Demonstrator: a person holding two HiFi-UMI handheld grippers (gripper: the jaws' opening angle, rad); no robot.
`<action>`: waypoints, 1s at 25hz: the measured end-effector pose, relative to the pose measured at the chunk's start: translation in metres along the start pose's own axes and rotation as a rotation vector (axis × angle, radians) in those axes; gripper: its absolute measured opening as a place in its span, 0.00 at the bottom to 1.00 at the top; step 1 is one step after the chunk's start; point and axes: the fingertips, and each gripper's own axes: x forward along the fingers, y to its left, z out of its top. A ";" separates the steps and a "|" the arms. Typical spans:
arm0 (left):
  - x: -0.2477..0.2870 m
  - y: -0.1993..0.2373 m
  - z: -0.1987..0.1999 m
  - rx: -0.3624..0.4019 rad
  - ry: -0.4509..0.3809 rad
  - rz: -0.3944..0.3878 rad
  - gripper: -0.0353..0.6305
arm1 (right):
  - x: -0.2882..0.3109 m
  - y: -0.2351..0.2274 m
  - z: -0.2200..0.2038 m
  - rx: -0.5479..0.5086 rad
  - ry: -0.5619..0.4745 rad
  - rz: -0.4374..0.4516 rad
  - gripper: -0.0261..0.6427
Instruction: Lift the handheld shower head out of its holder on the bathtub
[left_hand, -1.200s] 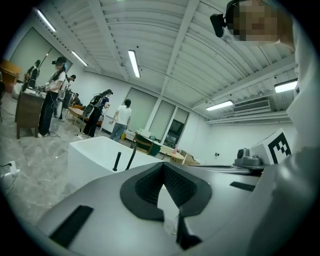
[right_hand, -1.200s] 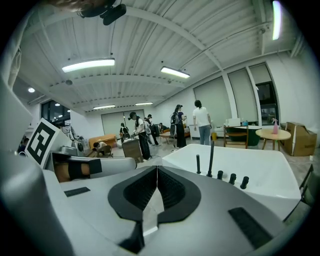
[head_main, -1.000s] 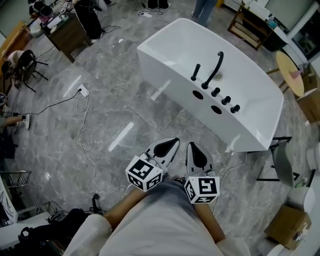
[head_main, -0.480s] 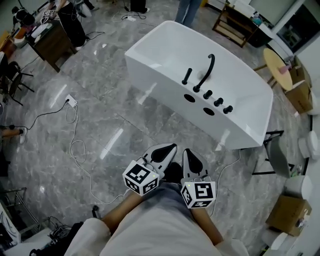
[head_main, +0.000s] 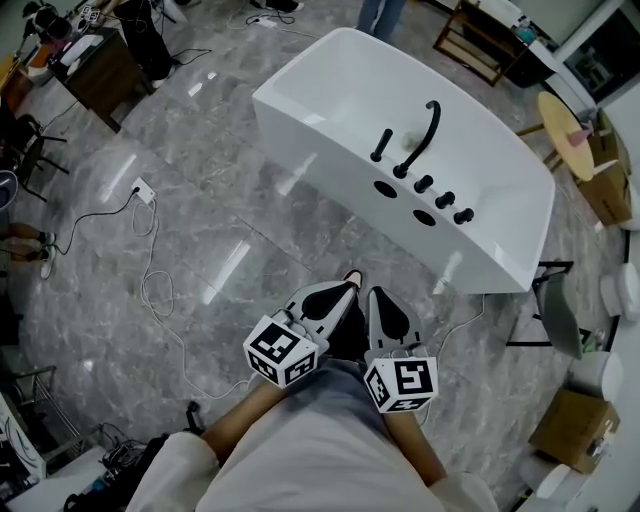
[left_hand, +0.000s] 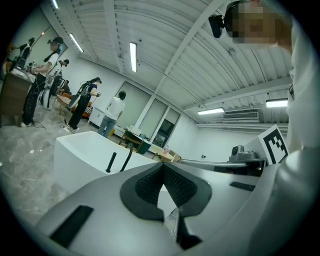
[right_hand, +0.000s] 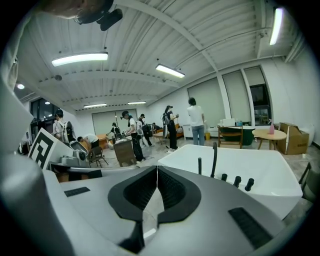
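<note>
The white bathtub (head_main: 330, 80) stands on the grey marble floor ahead of me. On its near rim a short black handheld shower head (head_main: 381, 145) stands upright in its holder, beside a tall curved black spout (head_main: 422, 135) and three black knobs (head_main: 445, 200). My left gripper (head_main: 347, 287) and right gripper (head_main: 377, 293) hover side by side over the floor, well short of the tub, both shut and empty. In the left gripper view the shower head (left_hand: 112, 162) is far off; in the right gripper view the shower head (right_hand: 199, 166) stands left of the spout (right_hand: 214, 159).
A white cable (head_main: 160, 290) and a power strip (head_main: 143, 190) lie on the floor at left. A wooden desk (head_main: 100, 65) is far left, a round table (head_main: 565, 125) and boxes (head_main: 575, 440) at right. A black stand (head_main: 555, 315) sits by the tub's right end. People (right_hand: 195, 122) stand behind.
Both grippers have drifted slightly forward toward the tub, still shut and side by side. A shoe tip now shows just ahead of them.
</note>
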 end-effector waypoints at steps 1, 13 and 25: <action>0.002 0.004 0.004 0.004 -0.007 0.008 0.06 | 0.003 -0.001 0.003 0.001 -0.004 0.003 0.07; 0.078 0.033 0.016 0.013 0.048 -0.008 0.06 | 0.055 -0.061 0.022 0.046 0.000 -0.006 0.07; 0.197 0.068 0.062 0.085 0.042 0.000 0.06 | 0.128 -0.164 0.078 0.037 -0.053 0.016 0.07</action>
